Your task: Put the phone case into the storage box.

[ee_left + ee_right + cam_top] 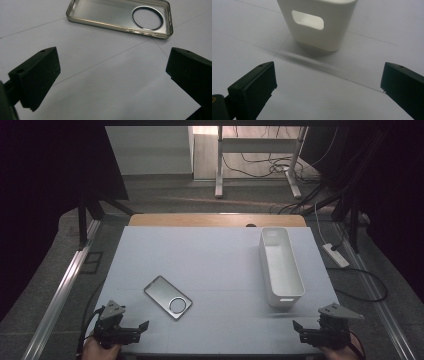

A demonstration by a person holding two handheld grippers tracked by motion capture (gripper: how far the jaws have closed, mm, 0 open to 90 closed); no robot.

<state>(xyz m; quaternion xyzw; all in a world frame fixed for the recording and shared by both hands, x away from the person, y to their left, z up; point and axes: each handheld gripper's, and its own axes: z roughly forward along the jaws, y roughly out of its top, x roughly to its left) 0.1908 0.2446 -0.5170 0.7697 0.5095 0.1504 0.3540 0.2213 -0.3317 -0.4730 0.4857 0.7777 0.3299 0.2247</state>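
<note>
Clear case [168, 297] lay flat near-left, bin [281, 266] right; with both grippers' jaws apart, left gripper [134, 330] would do best pinching one thin rim squarely, right gripper [305, 332] idle.

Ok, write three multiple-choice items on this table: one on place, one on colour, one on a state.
1. Where does the phone case lie on the table?
A. inside the bin
B. ahead of the left gripper
C. at the far edge

2. What colour is the bin?
A. white
B. red
C. black

3. How do the right gripper jaws stand?
A. shut on the case
B. shut on the bin
C. open, holding nothing

Answers: B, the left gripper view shows the case just beyond its jaws; A, white walls throughout; C, the right gripper view shows bare table between the jaws.
</note>
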